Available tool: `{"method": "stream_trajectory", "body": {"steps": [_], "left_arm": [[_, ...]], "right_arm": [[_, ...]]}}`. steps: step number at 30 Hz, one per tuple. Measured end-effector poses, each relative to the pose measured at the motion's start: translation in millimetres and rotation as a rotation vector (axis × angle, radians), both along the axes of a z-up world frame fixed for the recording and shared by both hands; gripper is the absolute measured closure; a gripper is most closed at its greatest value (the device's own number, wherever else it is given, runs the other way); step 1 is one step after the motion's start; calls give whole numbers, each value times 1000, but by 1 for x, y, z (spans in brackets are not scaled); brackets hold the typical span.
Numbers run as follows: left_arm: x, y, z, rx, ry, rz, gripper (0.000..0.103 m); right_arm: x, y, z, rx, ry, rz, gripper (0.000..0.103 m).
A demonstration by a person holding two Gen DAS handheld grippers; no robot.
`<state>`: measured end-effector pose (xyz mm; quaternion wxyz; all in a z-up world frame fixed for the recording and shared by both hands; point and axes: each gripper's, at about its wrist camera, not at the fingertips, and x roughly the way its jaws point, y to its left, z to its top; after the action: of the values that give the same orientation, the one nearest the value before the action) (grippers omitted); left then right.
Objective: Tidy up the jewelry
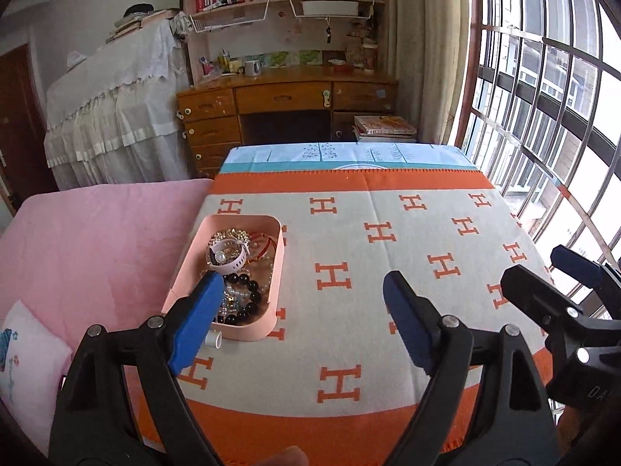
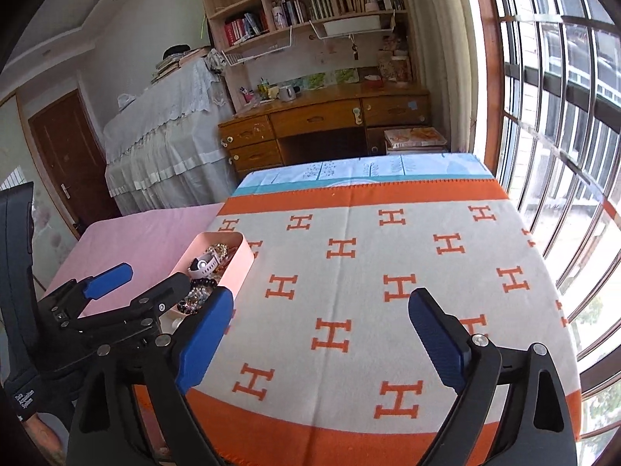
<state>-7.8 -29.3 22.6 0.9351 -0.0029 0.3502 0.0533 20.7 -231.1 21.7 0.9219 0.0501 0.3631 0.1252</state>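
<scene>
Jewelry is heaped in a pink tray that is set at the left edge of an orange-and-cream cloth patterned with H letters. At the top of the heap a white watch is seen, with a string of black beads below it and gold-coloured pieces toward the far end. A small white tube is laid on the cloth, touching the tray's near wall. A pink blanket is spread just beside the cloth on the left.

The left gripper is held with its blue-padded fingers wide apart and nothing between them; its left finger is seen across the near end of the tray, though contact with the beads cannot be judged. The right gripper is likewise held apart and empty over the bare middle of the cloth, to the right of the tray. In the right wrist view the left gripper is seen beside the tray.
</scene>
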Motion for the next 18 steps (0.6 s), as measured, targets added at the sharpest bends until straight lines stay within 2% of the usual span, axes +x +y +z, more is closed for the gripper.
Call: {"method": "stream_trajectory", "body": {"steps": [4, 7, 11, 15, 18], "left_arm": [[-5, -5, 13, -28, -9, 5, 20], [-6, -8, 19, -13, -20, 34, 20], [-4, -11, 19, -16, -18, 43, 20], [2, -17, 19, 27, -14, 57, 20], [6, -17, 17, 18, -8, 56, 20]], "right_arm": [[-11, 5, 15, -26, -58, 0, 6], [-13, 3, 21, -23, -77, -14, 5], [-11, -1, 23, 0, -72, -18, 5], [-1, -6, 19, 8, -55, -22, 5], [4, -9, 16, 21, -46, -20, 5]]}}
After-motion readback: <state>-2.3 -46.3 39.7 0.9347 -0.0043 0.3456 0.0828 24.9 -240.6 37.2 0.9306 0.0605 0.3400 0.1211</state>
